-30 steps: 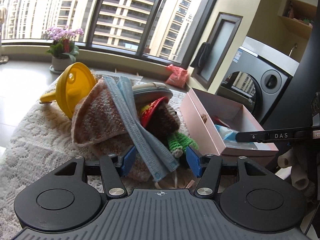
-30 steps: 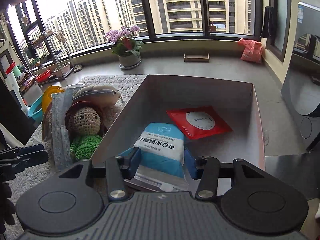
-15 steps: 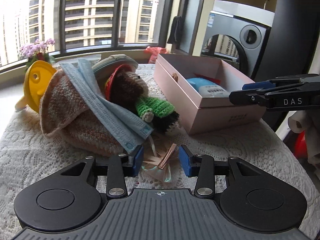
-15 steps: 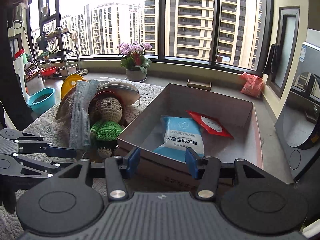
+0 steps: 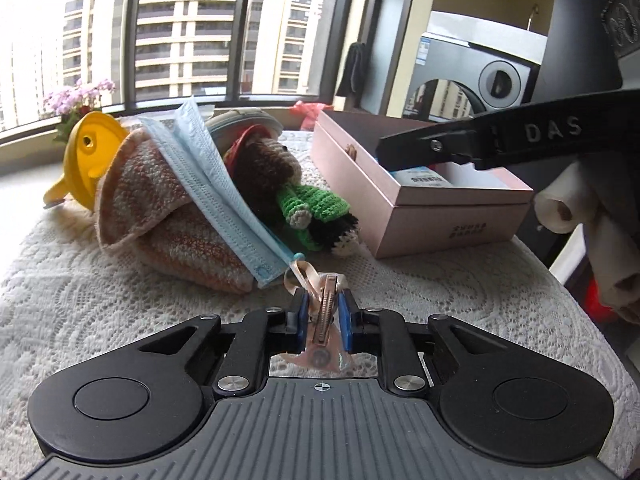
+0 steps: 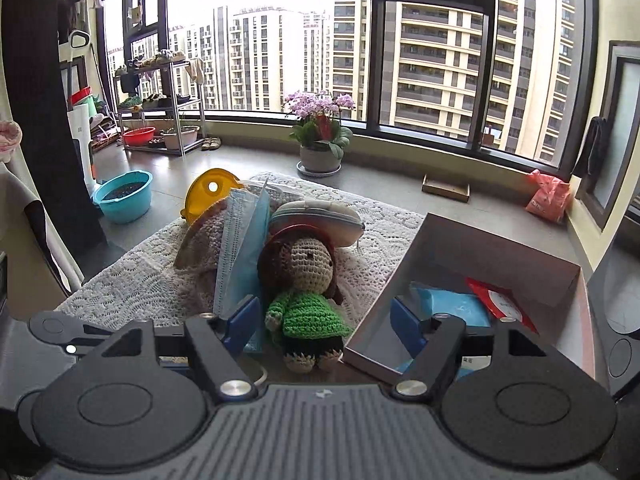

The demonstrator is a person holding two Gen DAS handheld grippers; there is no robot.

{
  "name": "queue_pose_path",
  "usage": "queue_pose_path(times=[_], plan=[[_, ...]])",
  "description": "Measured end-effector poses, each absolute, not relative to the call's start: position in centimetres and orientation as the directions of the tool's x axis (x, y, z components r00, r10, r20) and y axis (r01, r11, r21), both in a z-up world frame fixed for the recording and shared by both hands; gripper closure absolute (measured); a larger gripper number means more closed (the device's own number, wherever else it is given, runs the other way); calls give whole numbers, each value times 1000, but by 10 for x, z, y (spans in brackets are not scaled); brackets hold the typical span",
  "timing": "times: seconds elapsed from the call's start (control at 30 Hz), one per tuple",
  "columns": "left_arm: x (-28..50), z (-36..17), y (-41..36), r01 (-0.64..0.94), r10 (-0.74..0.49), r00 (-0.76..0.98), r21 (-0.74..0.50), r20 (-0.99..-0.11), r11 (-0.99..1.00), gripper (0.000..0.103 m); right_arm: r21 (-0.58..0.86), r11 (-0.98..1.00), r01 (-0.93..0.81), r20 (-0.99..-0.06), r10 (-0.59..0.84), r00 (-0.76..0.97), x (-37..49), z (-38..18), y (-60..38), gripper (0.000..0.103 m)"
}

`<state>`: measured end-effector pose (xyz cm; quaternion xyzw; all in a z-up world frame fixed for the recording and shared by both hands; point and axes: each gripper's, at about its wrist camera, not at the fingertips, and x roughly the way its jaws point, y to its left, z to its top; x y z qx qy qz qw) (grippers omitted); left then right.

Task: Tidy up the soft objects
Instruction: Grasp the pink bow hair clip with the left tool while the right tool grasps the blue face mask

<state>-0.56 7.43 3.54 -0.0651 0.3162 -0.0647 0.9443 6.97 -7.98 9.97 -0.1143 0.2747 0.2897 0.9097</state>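
Note:
My left gripper is shut on a pink ribbon hair clip low over the lace cloth. Just beyond it lie a blue face mask draped over a knitted pink-orange piece, and a crochet doll in a green top. The pink box stands to the right and holds a blue packet and a red packet. My right gripper is open, with the doll between its fingers' line of sight, beside the box.
A yellow funnel-like lid and a grey zip case lie behind the pile. The lace cloth covers the table. A flower pot, a blue basin and a washing machine stand around.
My left gripper drew back from the pile and shut on the hair clip. My right gripper pulled back out of the box, swung left toward the doll and opened wider.

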Motion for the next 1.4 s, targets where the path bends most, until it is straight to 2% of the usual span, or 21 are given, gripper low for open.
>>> queue_pose_path(times=[0.1, 0.23, 0.33, 0.4, 0.43, 0.47, 0.53, 0.73, 0.87, 1.0, 1.1, 1.17, 1.3, 1.33, 1.37, 1.4], plan=[[-29, 39, 86, 40, -145, 802, -191, -580, 981, 84, -44, 789, -613, -623, 458, 634, 103, 96, -37, 22], [-57, 41, 98, 17, -145, 810, -223, -568, 975, 84, -93, 808, -582, -701, 362, 614, 144, 73, 8, 22], [-71, 41, 105, 44, -185, 800, -253, -570, 967, 84, -33, 810, -585, -749, 368, 552, 159, 60, 20, 22], [-76, 39, 106, 62, -205, 787, -256, -582, 965, 84, -2, 808, -590, -773, 373, 513, 156, 54, 23, 29], [-77, 38, 106, 65, -208, 782, -255, -587, 965, 84, -25, 806, -592, -775, 358, 521, 150, 52, 24, 31], [-77, 36, 105, 67, -211, 776, -256, -594, 964, 83, -68, 797, -601, -772, 339, 537, 143, 50, 26, 39], [-79, 34, 105, 70, -220, 763, -261, -608, 963, 82, -108, 778, -619, -766, 332, 550, 125, 52, 23, 40], [-81, 27, 103, 54, -201, 744, -244, -638, 968, 80, -29, 770, -638, -802, 363, 474, 79, 68, -14, 41], [-89, 32, 100, 86, -224, 757, -246, -614, 965, 82, -90, 765, -638, -781, 343, 522, 57, 73, -32, 38], [-89, 28, 97, 58, -194, 741, -226, -642, 972, 82, -125, 764, -633, -683, 397, 613, 38, 87, -40, 34], [-90, 26, 99, 35, -188, 740, -243, -646, 969, 82, -28, 744, -667, -628, 506, 591, 30, 98, -37, 27], [-90, 26, 98, 31, -183, 739, -239, -649, 971, 82, 56, 723, -689, -625, 563, 540, 32, 97, -28, 26], [-93, 27, 95, 29, -172, 741, -225, -649, 974, 81, 75, 735, -674, -647, 550, 528, 45, 73, 10, 26], [-90, 25, 97, 27, -171, 743, -226, -647, 974, 81, 66, 744, -665, -654, 536, 534, 50, 67, 18, 28], [-91, 25, 97, 27, -171, 745, -227, -645, 974, 81, 48, 753, -657, -666, 514, 540, 51, 60, 30, 54], [-92, 24, 97, 28, -170, 746, -225, -644, 974, 81, 10, 757, -654, -694, 476, 540, 58, 54, 42, 96]])
